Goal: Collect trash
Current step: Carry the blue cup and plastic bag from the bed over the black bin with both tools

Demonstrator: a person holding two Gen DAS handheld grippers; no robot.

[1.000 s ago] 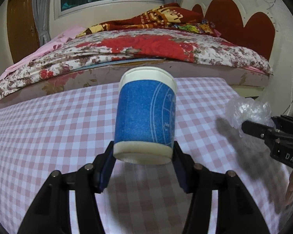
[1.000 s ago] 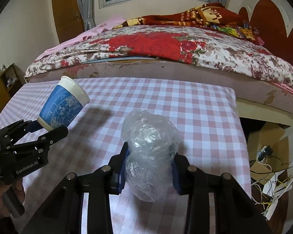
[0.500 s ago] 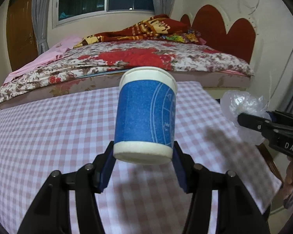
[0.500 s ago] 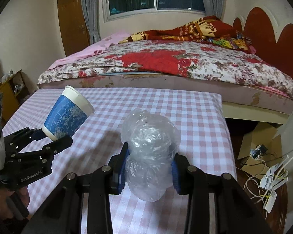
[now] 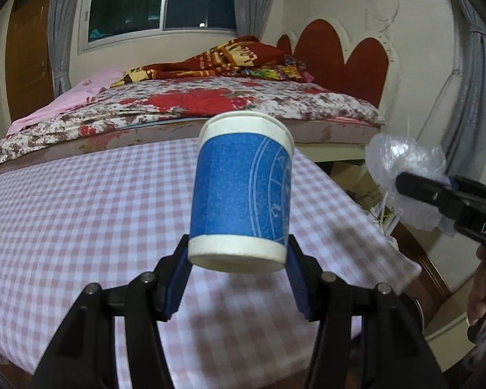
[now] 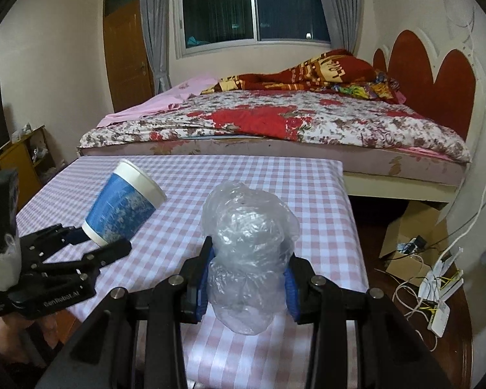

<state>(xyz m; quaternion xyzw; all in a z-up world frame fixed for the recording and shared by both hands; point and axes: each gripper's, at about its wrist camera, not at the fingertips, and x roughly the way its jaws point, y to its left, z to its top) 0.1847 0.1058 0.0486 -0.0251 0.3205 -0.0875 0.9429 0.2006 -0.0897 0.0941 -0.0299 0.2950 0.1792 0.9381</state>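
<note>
gripping a blue, white-rimmed paper cup (image 5: 239, 194), left gripper (image 5: 238, 278) jaws part-open; right gripper (image 6: 248, 278) jaws narrowly clamp crumpled clear plastic (image 6: 248, 246).

From my left wrist view, the right tool (image 5: 405, 183) runs off the frame's right edge, its lettering cut to "DAS", and the hand (image 5: 484, 295) behind it is a dark blur. The paper cup (image 5: 241, 191) hides its own mouth. From my right view, the crumpled plastic wrap (image 6: 248, 259) covers the counter (image 6: 275, 175) beneath; floor cables (image 6: 434, 288) tangle indistinctly.
</note>
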